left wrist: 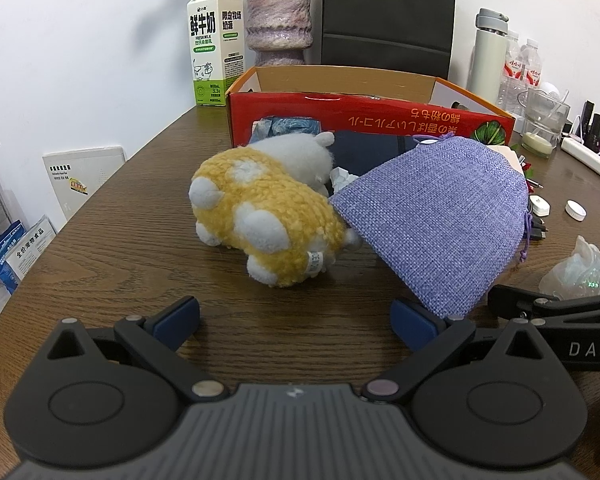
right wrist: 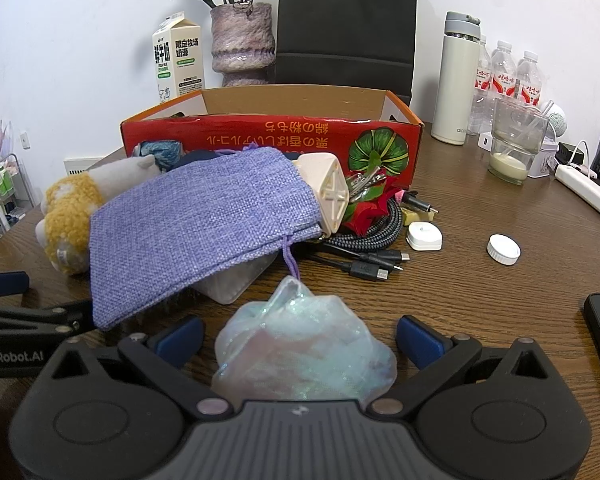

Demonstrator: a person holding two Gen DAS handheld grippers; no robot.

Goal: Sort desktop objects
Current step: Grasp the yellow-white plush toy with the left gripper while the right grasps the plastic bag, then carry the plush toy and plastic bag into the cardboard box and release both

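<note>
Through the left wrist camera, we are holding the left gripper (left wrist: 296, 322) low over the wooden surface (left wrist: 140, 220) with its blue-padded fingers (left wrist: 178, 316) spread wide and gripping nothing. The right-hand pad is sitting just beside the near corner of the purple burlap pouch (left wrist: 432, 224); we cannot tell whether it is touching. The pouch is leaning on the pile in front of the red cardboard box (left wrist: 364, 120), and the yellow-and-white plush toy (left wrist: 260, 216) is lying on its side to the left, its rear tucked under the pouch's edge. A milk carton (left wrist: 216, 44) and a purple vase (left wrist: 278, 20) are standing behind the box.

Through the right wrist camera, we are holding the right gripper (right wrist: 300, 340) with its fingers (right wrist: 420, 338) equally wide apart. A translucent iridescent organza bag (right wrist: 304, 352) is sitting on the surface between them, but neither pad is pressing it. Beyond it, the burlap pouch is draping over a cream plastic piece (right wrist: 332, 192), with braided charging cables (right wrist: 372, 232), a small white square device (right wrist: 424, 237) and a white bottle cap (right wrist: 503, 249) lying to the right.
</note>
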